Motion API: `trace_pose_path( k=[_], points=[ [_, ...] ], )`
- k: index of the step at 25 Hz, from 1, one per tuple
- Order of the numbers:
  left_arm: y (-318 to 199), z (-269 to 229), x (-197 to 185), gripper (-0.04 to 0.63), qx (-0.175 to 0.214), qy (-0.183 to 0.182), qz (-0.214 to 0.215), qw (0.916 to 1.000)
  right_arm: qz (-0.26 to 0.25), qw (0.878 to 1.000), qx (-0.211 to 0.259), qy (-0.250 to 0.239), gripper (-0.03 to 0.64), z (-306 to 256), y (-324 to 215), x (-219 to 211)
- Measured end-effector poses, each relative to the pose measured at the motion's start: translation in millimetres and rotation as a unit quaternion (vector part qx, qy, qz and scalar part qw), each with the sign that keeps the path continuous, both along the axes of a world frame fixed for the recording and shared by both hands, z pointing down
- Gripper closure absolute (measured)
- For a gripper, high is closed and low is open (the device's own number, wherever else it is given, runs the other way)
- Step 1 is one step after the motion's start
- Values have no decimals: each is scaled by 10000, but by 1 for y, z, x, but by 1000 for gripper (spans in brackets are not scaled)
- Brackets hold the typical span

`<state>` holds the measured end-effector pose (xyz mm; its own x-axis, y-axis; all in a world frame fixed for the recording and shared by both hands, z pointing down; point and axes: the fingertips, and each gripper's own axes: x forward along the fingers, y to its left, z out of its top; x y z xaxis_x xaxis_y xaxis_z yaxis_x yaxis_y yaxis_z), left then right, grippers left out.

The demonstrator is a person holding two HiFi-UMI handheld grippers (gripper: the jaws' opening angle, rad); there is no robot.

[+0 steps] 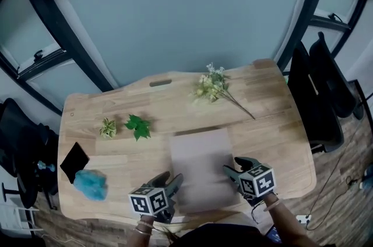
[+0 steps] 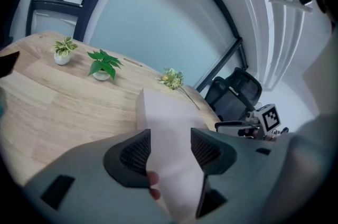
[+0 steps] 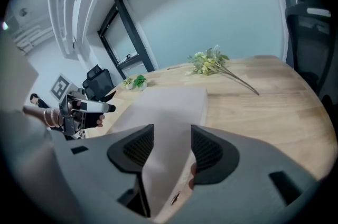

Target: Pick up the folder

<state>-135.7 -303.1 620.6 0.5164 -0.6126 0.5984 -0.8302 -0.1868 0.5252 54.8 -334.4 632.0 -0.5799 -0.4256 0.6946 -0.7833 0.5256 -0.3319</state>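
Loosely, left gripper [image 1: 173,180] and right gripper [image 1: 238,165] gape astride folder [image 1: 201,164] corners, clamping nothing, two pots [image 2: 62,58] each holding a plant [image 2: 64,46].

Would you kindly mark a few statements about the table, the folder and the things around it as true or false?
1. The left gripper and the right gripper are at the near corners of the folder. True.
2. The flower sprig lies on the folder. False: it lies apart from it, farther back on the table.
3. In the head view, a pale plant and a green plant stand left of the folder. True.
4. The blue tuft lies at the table's right end. False: it lies at the left end, beside a black card.
5. The right gripper's jaws are pressed together. False: they stand apart, with the folder between them.
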Motion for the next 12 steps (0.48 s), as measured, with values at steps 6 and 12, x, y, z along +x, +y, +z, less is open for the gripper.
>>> trace_pose_path(
  k=[6, 12],
  points=[
    [-1, 17, -3, 357, -289, 80, -25, 9995, 178, 9985, -422, -285, 419, 12, -8, 3],
    [-4, 31, 0, 354, -554, 257, -49, 9981, 165, 9926, -1020, -629, 368, 29, -5, 0]
  ],
)
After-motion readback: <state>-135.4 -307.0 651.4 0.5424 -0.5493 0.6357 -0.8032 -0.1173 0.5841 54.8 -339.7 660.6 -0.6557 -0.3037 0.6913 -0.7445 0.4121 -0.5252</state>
